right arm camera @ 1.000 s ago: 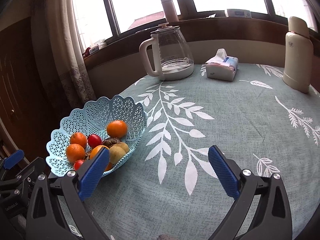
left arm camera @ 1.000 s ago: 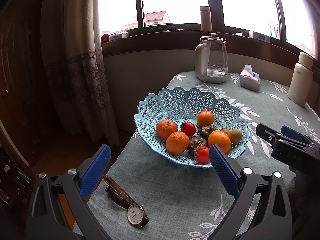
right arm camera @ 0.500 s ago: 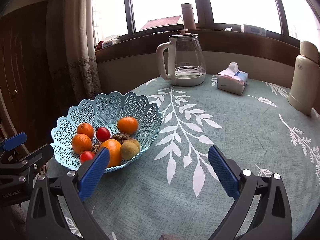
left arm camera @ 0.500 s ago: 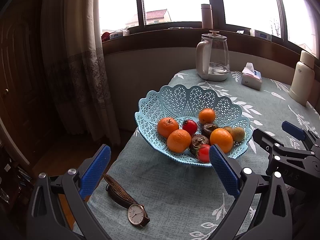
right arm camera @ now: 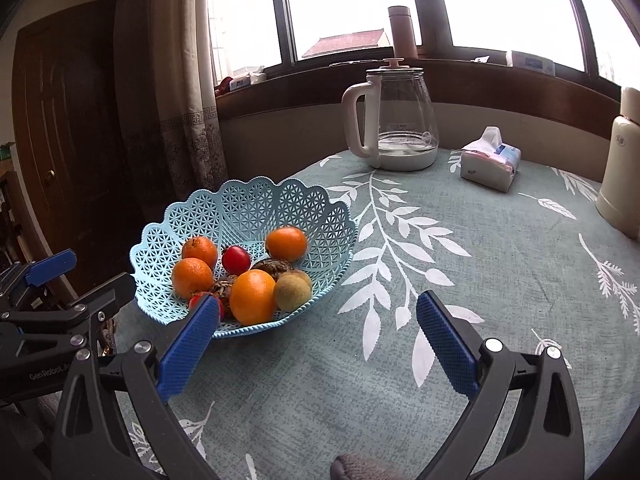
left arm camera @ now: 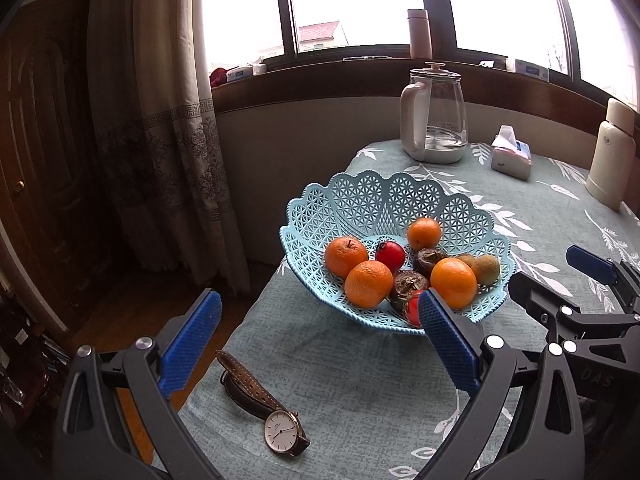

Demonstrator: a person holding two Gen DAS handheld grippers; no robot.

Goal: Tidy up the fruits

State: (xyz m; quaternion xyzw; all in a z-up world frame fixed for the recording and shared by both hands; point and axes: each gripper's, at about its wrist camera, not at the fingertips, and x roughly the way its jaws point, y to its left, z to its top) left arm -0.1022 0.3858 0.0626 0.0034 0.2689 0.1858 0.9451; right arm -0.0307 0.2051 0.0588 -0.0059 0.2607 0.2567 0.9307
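A light blue lattice basket (left arm camera: 384, 196) (right arm camera: 248, 204) stands near the table's left edge. It holds several oranges (left arm camera: 368, 283) (right arm camera: 252, 296), red fruits (left arm camera: 390, 255) (right arm camera: 236, 259), dark brown fruits (left arm camera: 430, 259) and kiwis (left arm camera: 486, 269) (right arm camera: 292, 290). My left gripper (left arm camera: 320, 332) hangs open in front of the basket, nothing between its fingers. My right gripper (right arm camera: 316, 332) is open too, just right of the basket's front rim, over bare cloth. Each gripper shows in the other's view, the right one (left arm camera: 560, 292) and the left one (right arm camera: 76, 276).
A brown-strapped wristwatch (left arm camera: 268, 404) lies near the front left table corner. At the back stand a glass kettle (right arm camera: 394, 116), a tissue pack (right arm camera: 490, 160) and a cream flask (right arm camera: 620, 168). A curtain (left arm camera: 160, 120) hangs left, past the table edge.
Both grippers have drawn back and swung left, so the basket sits more central in the right wrist view. The fruit has not moved. Both stay open.
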